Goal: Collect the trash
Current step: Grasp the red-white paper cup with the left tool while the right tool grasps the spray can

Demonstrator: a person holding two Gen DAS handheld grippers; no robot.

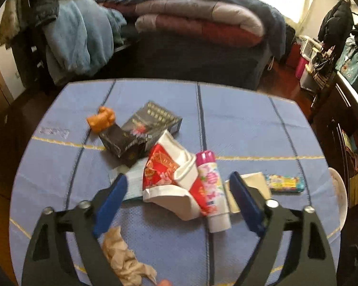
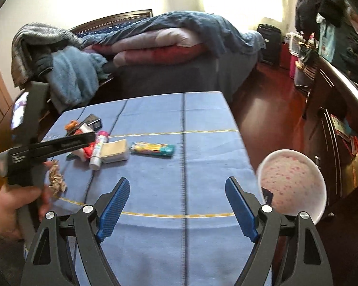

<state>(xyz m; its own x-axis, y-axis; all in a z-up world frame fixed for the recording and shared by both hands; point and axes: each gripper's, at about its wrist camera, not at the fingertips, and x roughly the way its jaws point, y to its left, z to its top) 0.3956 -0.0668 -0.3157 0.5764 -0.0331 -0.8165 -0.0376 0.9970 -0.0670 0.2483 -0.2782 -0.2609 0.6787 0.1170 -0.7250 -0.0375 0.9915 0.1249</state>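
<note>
My left gripper (image 1: 179, 186) is open above a crumpled red-and-white wrapper (image 1: 169, 178) and a pink-capped tube (image 1: 211, 190) on the blue tablecloth (image 1: 238, 124). A crumpled brown tissue (image 1: 124, 257) lies under its left finger. Black boxes (image 1: 140, 131), an orange toy (image 1: 102, 119), a beige pad (image 1: 253, 183) and a colourful packet (image 1: 284, 183) lie around. My right gripper (image 2: 177, 190) is open and empty over bare cloth. In its view, the left gripper body (image 2: 45, 147) hangs over the pile, with the packet (image 2: 152, 149) and the tube (image 2: 98, 152) beyond.
A white bin with a speckled pink inside (image 2: 291, 186) stands just off the table's right edge. A bed with piled blankets (image 1: 198, 23) is behind the table. Dark cabinets (image 2: 334, 119) run along the right. The wooden floor (image 2: 269, 104) lies between.
</note>
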